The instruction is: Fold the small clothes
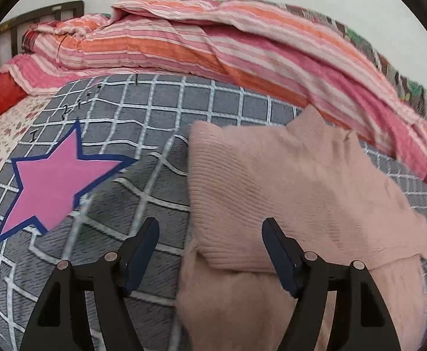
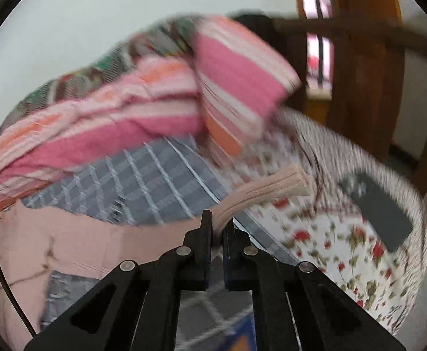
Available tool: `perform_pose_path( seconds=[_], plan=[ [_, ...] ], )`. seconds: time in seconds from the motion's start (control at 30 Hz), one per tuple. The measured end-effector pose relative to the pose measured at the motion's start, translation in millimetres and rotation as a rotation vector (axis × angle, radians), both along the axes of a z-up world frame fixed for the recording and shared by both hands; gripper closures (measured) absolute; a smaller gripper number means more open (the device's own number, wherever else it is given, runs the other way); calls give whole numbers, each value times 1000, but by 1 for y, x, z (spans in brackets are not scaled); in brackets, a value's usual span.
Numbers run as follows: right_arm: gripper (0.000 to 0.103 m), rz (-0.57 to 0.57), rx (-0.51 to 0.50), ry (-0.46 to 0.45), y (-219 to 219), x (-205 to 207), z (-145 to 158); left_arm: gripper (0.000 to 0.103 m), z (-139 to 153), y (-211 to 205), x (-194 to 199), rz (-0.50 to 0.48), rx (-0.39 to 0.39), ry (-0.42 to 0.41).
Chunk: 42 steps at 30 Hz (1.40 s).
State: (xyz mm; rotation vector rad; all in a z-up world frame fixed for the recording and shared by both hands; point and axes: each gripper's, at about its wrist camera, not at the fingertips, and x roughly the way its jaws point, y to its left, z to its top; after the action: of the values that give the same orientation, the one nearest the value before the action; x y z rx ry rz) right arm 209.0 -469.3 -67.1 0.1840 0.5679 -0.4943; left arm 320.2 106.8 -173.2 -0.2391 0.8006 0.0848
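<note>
A pale pink knitted sweater (image 1: 286, 187) lies on the grey checked blanket (image 1: 143, 152), partly folded over itself. My left gripper (image 1: 210, 228) is open just above the sweater's near left edge, with nothing between its jaws. In the right wrist view, my right gripper (image 2: 217, 222) is shut on the sweater's sleeve (image 2: 266, 190); the ribbed cuff sticks out past the fingertips. The sweater's body (image 2: 75, 239) spreads to the left of it. This view is blurred by motion.
A pink star (image 1: 55, 187) is printed on the blanket at left. A striped pink and orange quilt (image 1: 201, 49) is heaped along the back. A dark phone (image 2: 380, 207) lies on the floral sheet (image 2: 339, 251) at right. A wooden door frame (image 2: 365, 67) stands beyond.
</note>
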Motion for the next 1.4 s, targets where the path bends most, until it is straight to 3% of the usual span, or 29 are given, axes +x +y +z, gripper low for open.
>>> perform_pose_path(
  seconds=[0.13, 0.33, 0.47, 0.67, 0.77, 0.8, 0.87, 0.93, 0.97, 1.1, 1.3, 1.33, 1.4],
  plan=[
    [97, 89, -54, -18, 62, 22, 34, 32, 9, 26, -16, 36, -25, -45],
    [97, 293, -94, -51, 193, 66, 59, 32, 4, 77, -27, 81, -169, -40],
    [97, 458, -29, -12, 293, 114, 42, 32, -2, 97, -30, 75, -256, -30],
    [96, 665, 95, 113, 394, 158, -15, 32, -2, 105, -33, 46, -200, -25],
    [95, 770, 155, 182, 417, 164, -35, 32, -3, 109, -34, 37, -229, -24],
    [94, 789, 139, 190, 422, 160, -37, 32, -3, 110, -34, 34, -241, -23],
    [83, 802, 101, 175, 421, 152, -34, 32, -2, 108, -33, 22, -262, -30],
    [55, 786, 78, 137, 409, 141, -27, 34, 2, 101, -33, 2, -269, -54],
    [51, 769, 69, 108, 397, 134, -22, 34, 4, 95, -33, -13, -268, -67],
    [49, 681, 28, 69, 347, 122, -15, 34, 11, 64, -28, -98, -279, -102],
    [48, 559, 24, 127, 262, 112, -42, 44, 19, 5, -13, -239, -244, -119],
    [48, 542, 35, 132, 251, 111, -47, 49, 19, -3, -10, -248, -235, -111],
    [48, 508, 83, 134, 229, 111, -53, 51, 16, -13, -3, -223, -198, -87]
  ],
)
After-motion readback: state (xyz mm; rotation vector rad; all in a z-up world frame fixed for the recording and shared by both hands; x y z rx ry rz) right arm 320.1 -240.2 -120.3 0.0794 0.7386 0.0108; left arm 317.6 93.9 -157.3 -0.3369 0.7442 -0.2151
